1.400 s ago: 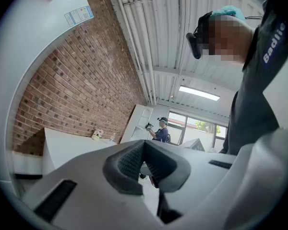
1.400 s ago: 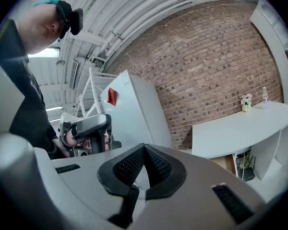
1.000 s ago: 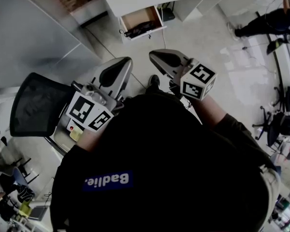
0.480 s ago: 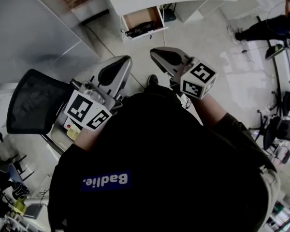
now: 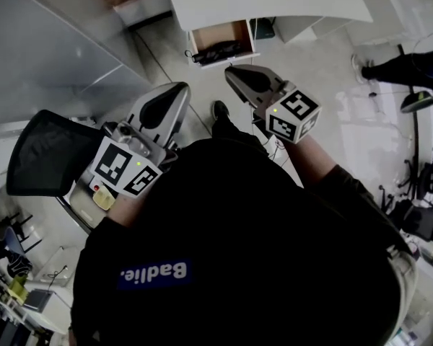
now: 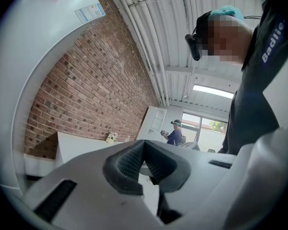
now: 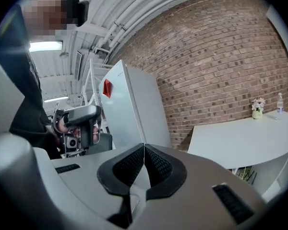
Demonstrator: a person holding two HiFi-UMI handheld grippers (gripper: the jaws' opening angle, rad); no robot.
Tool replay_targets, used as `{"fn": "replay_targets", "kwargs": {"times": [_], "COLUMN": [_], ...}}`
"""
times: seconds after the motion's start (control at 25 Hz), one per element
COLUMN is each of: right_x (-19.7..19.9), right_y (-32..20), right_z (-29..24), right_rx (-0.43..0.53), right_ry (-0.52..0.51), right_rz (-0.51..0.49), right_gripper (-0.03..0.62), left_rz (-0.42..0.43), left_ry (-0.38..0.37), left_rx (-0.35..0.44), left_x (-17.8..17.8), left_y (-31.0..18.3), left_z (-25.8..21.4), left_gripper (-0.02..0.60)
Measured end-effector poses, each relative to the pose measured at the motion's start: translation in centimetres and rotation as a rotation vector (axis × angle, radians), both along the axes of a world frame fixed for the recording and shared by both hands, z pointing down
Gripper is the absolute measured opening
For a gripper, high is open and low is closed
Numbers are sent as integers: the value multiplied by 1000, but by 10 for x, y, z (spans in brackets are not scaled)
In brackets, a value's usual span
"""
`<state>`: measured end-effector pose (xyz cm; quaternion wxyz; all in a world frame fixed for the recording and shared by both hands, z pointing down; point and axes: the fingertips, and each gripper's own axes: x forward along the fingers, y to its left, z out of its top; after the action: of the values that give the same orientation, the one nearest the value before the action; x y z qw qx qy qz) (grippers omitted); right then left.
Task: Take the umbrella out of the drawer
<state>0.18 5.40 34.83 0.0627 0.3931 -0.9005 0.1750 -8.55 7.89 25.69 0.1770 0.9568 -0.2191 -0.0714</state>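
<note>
My right hand-held gripper and left hand-held gripper are both clenched on nothing. The umbrella lies in the open drawer at 12 o'clock, well apart from them. If I reach in with the jaws clenched, I'll probably just shove it deeper.

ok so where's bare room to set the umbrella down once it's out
The white desk top above the drawer looks mostly bare, as does the floor between drawer and shoe. Crowded: the drawer itself, filled by the umbrella, and the left side by the chair.
</note>
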Motion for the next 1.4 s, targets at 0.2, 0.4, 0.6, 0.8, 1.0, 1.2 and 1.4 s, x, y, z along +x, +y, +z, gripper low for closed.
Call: {"fn": "replay_targets", "kwargs": {"times": [0.2,0.4,0.6,0.8,1.0,1.2,1.4], "right_x": [29,49,61,73,82,89,95], "right_y": [-52,-99,-133,-166,-193,-199,-197], "right_z": [22,49,77,112,166,235,300], "right_rx": [-1,-8,20,24,3,-53,-177], "right_ry": [69,127,204,255,364,517,608], "right_rz": [-93,-184,-267,-302,-346,-406,-442], "right_gripper": [31,31,31,31,32,35,80], "left_rz": [-82,-146,-196,-258,-303,-316,-339], "left_ry": [-27,-43,-71,-94,-109,-128,-115], "left_rx": [-23,-61,-89,-101,-110,-141,-178], "left_x": [29,53,70,79,84,78,69], "left_y": [-51,-94,-122,-148,-171,-182,-192], "left_z": [1,11,18,24,30,40,42], "left_gripper": [2,2,2,2,2,2,2]}}
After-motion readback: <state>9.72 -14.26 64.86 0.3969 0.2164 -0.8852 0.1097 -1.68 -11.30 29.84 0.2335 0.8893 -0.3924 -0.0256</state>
